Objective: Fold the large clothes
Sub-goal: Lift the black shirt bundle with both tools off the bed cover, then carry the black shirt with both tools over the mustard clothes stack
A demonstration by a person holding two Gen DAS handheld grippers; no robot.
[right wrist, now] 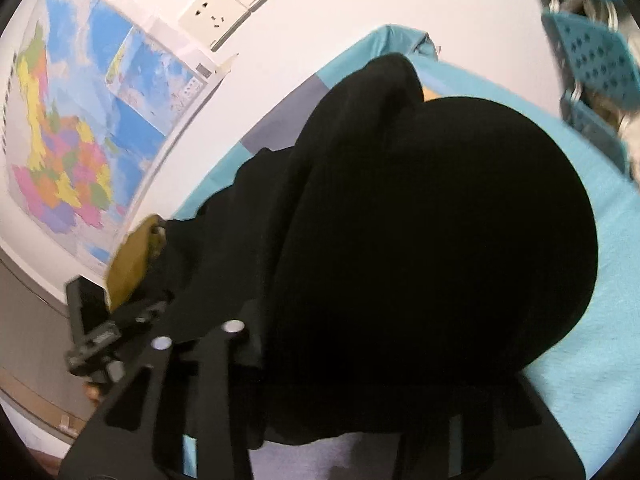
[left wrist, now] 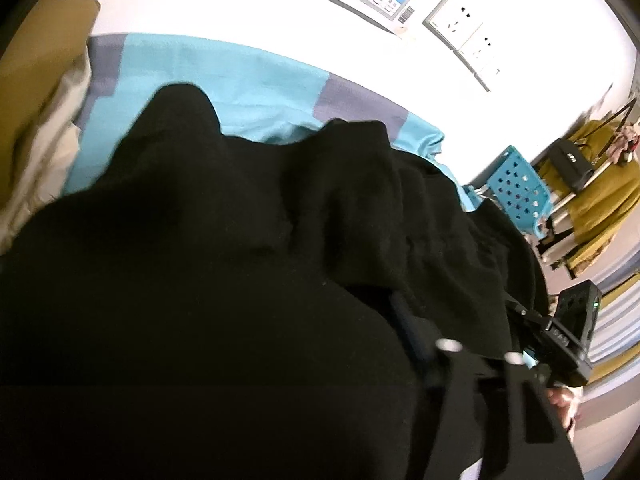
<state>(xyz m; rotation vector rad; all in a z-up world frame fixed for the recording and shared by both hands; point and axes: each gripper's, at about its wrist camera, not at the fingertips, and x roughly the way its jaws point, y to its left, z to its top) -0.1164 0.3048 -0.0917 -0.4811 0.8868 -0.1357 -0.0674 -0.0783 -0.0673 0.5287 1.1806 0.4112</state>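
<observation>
Black garment (left wrist: 240,260) bunched in thick folds over a bed sheet (left wrist: 224,80) of turquoise with grey blocks, filling most of both views. In the left wrist view: fabric draped right across the left hand-held gripper (left wrist: 460,344), fingers buried in cloth; seemingly clenched on the garment, though fingertips hidden. To the right of it, the other hand-held device with a small green light, and a bit of the person's hand (left wrist: 564,400) beneath. Beyond the sheet's edge: white wall, wall sockets (left wrist: 460,28), corner of a map, a perforated blue basket (left wrist: 516,188), mustard-coloured cloth with a dark bag (left wrist: 568,160). At far left, a pale pillow (left wrist: 44,152) and an ochre one above it.

In the right wrist view: right hand-held gripper (right wrist: 224,344) likewise swallowed by black folds hanging over its frame; cannot tell for certain whether clamped or released. Large rounded mound of the garment on the turquoise sheet to the right. Colourful wall map (right wrist: 68,152) at left, sockets above, blue basket at top right.
</observation>
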